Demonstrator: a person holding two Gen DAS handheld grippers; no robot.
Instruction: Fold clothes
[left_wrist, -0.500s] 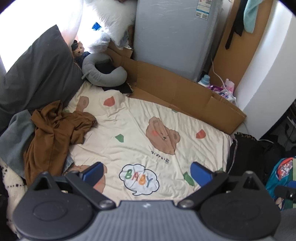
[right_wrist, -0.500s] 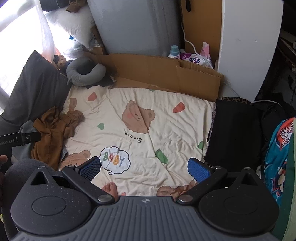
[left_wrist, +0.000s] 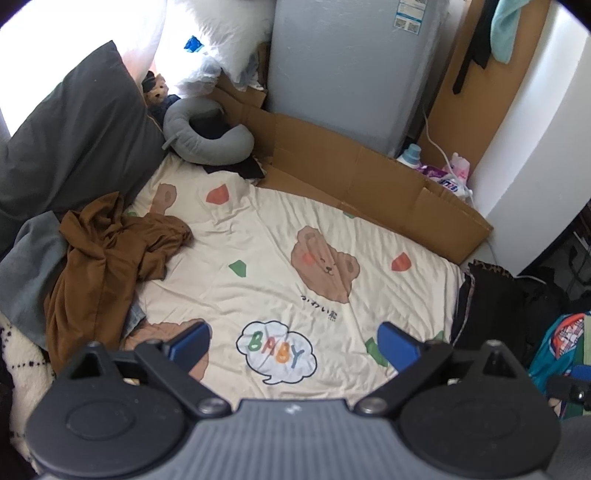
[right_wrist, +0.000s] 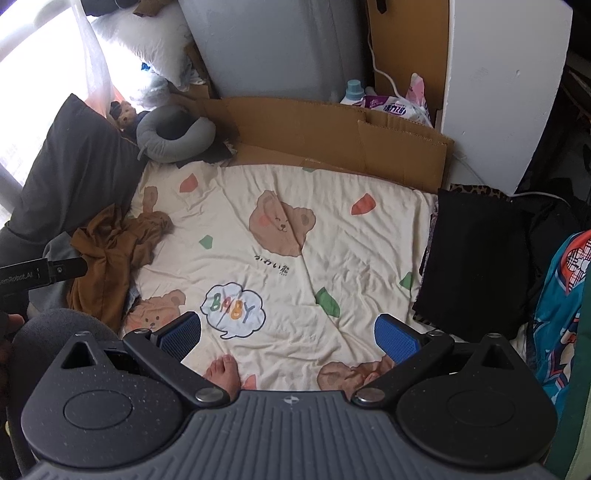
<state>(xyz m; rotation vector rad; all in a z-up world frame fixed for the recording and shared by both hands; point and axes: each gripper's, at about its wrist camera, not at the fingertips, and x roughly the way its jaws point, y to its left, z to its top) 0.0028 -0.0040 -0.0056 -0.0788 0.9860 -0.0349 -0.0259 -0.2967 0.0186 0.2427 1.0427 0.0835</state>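
A crumpled brown garment (left_wrist: 107, 254) (right_wrist: 110, 254) lies in a heap at the left edge of a cream bear-print blanket (left_wrist: 277, 251) (right_wrist: 295, 236), partly over a grey cloth (left_wrist: 26, 273). A folded black garment (right_wrist: 476, 258) (left_wrist: 491, 299) rests at the blanket's right edge. My left gripper (left_wrist: 293, 343) hangs open above the "BABY" print, nothing between its blue pads. My right gripper (right_wrist: 288, 332) is open too, high over the blanket's near part, holding nothing. Both are well clear of the clothes.
A dark pillow (left_wrist: 74, 140), a grey neck pillow (left_wrist: 207, 136) and a small teddy (left_wrist: 157, 90) sit at the back left. Flattened cardboard (left_wrist: 369, 181) and a grey appliance (left_wrist: 347, 66) line the back. A bare foot (right_wrist: 223, 373) rests on the blanket. A colourful bag (right_wrist: 565, 302) lies right.
Both views have shifted very slightly; the clothes have not moved and both grippers stay open.
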